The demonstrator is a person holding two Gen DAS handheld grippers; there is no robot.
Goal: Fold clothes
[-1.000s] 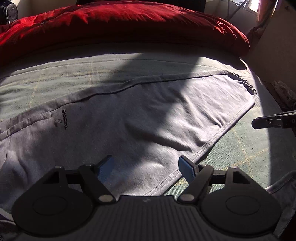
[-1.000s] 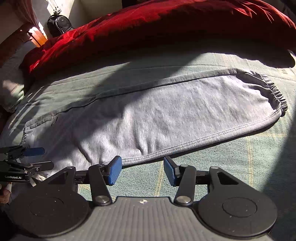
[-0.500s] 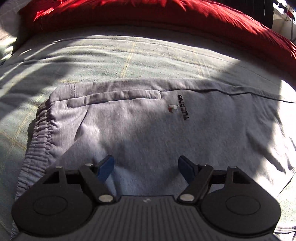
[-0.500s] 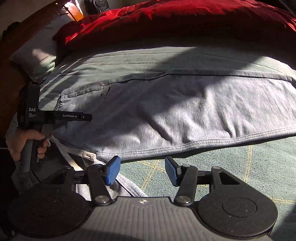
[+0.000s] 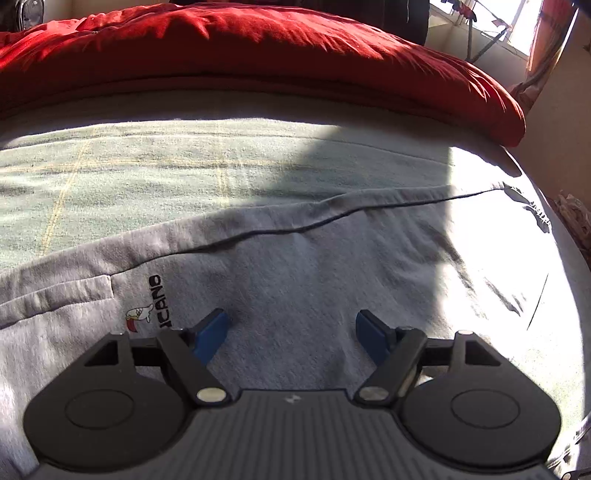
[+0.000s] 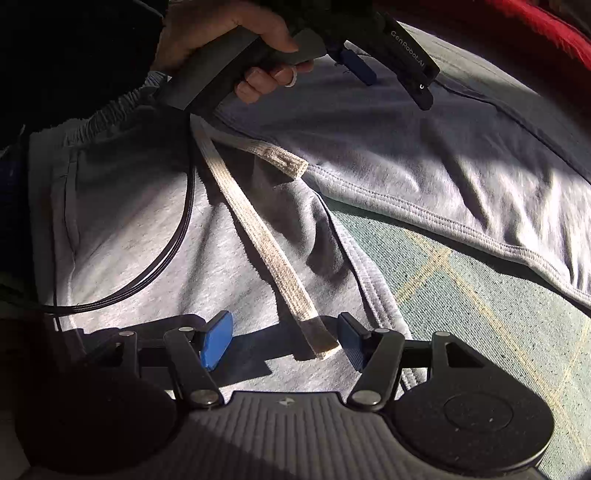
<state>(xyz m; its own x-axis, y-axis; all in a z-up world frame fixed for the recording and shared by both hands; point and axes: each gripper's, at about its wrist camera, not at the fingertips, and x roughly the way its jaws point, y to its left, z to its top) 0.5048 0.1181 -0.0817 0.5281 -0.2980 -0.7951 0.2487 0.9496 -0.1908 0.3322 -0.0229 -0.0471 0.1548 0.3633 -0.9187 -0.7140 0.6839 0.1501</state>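
From the left wrist we see our left gripper [image 5: 291,328] with jaws apart, empty, above the grey sweatpants [image 5: 295,277] spread on the green bedcover [image 5: 129,170], red duvet [image 5: 258,55] far behind. From the right wrist, our right gripper [image 6: 284,338] is opening; the drawstring [image 6: 266,236] end lies between its pads, unpinched.

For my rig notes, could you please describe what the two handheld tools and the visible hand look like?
Each tool, left and right, has black linkage arms with silver pivots, blue pads and a ribbed grey body with round black discs. The left one's grey handle carries white "GenRobot.AI" lettering; the hand wears a pale ring. A thin black cable trails nearby.
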